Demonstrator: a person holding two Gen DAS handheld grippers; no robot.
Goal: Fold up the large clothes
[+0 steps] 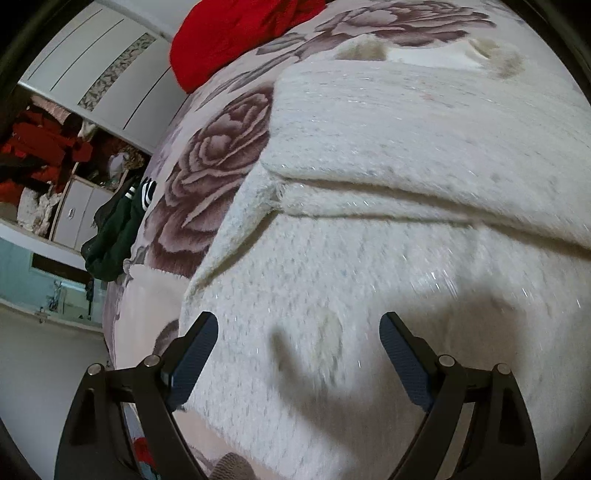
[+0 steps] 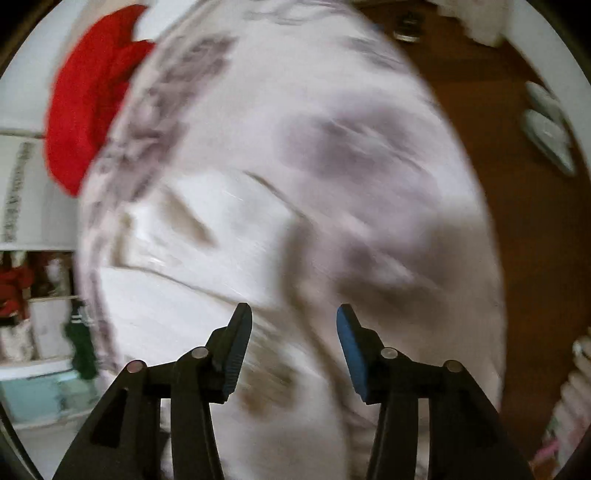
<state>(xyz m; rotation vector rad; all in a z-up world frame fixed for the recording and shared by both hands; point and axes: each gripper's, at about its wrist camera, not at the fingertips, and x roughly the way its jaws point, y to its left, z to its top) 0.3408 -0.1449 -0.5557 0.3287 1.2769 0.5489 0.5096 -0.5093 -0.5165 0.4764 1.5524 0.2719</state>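
Both released, nothing held: left hand-held gripper (image 1: 298,325) low over the white fuzzy garment (image 1: 369,258), right hand-held gripper (image 2: 294,317) above it, view blurred. Garment lies part-folded on floral bed (image 1: 221,147); looks soft, thick, floppy, prob. light, so pinch the layered corner edge (image 1: 275,192). Red cloth (image 1: 236,33) farther back.

Bed covered by rose-print blanket (image 1: 221,155) fills area ahead of left claw. Far left of it: white wardrobe (image 1: 107,70) with patterned strip on door, open shelf stuffed with red clothes (image 1: 40,147), white drawer unit (image 1: 79,214) below. Pale floor (image 1: 44,369) low left. Ahead-right of right claw: brown wood floor (image 2: 524,229), blurred. Dim indoor light, soft shadows.
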